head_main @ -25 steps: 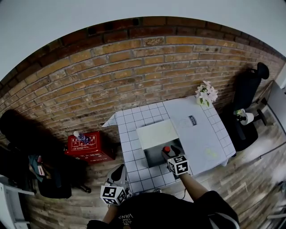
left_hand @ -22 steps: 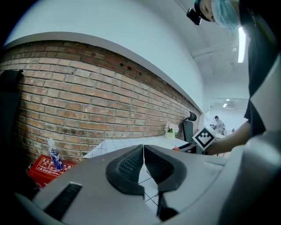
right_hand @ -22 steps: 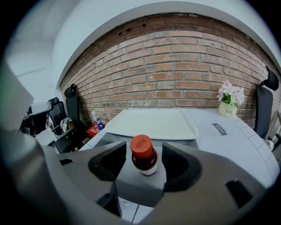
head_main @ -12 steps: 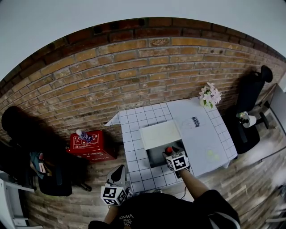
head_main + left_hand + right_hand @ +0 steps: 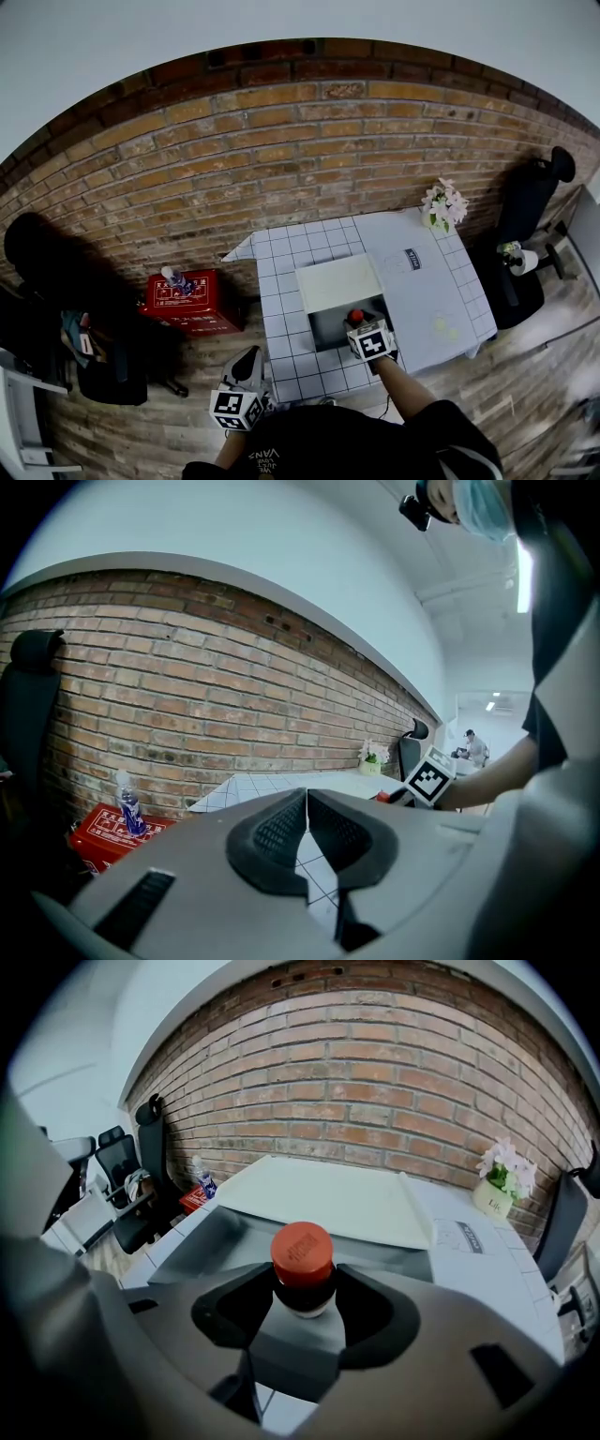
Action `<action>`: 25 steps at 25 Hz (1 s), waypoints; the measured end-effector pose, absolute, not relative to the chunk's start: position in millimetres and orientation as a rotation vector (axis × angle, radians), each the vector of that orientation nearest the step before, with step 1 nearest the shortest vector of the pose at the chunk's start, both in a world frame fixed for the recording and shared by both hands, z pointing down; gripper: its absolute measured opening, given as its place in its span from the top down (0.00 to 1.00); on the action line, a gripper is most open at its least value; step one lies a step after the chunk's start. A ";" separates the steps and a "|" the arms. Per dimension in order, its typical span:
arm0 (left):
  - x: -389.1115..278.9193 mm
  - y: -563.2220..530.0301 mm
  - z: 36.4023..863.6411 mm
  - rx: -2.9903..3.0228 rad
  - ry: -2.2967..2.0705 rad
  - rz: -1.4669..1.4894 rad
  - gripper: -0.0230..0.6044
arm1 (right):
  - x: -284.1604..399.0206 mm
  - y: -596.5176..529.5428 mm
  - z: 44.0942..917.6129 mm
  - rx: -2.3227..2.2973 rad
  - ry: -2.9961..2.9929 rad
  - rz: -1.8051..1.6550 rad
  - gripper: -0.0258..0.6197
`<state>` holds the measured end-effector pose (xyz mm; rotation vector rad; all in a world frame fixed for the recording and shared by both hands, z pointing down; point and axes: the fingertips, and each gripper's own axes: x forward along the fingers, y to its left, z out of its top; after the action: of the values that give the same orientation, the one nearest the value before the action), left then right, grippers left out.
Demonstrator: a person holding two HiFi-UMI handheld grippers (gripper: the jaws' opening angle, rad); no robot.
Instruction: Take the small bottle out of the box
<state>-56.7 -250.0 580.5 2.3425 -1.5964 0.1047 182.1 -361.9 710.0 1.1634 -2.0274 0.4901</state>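
Now the right gripper (image 5: 302, 1299) is closing its jaws on the neck of the small bottle (image 5: 302, 1252), just under the red cap. The pads look to be touching the neck on both sides, though the jaws stand fairly wide apart. Compared with a second ago, this gripper sits a little further in over the box (image 5: 324, 330), so the reach is done and the grasp is being made. The bottle stands upright inside the box, toward its near right corner, with the white lid (image 5: 337, 281) folded back on the far side. I judge that it has not been lifted out yet, so a straight pull up is what remains. The left gripper (image 5: 307, 803) has its jaws together on nothing and hangs well to the near left of the box, off the table (image 5: 281, 272).
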 end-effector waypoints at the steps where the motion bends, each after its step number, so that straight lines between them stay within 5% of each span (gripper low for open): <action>1: -57.9 -249.4 580.6 2.339 -1.600 0.107 0.94 | 181.6 -362.2 709.1 1.162 -2.031 0.481 0.64; 25: 12.6 -254.2 578.9 2.402 -1.519 0.153 0.94 | 226.6 -339.6 637.9 1.289 -2.258 0.484 0.64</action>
<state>12.6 -254.2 578.9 2.4025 -1.5186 0.1532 226.6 -339.6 637.9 1.2886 -2.2585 0.4840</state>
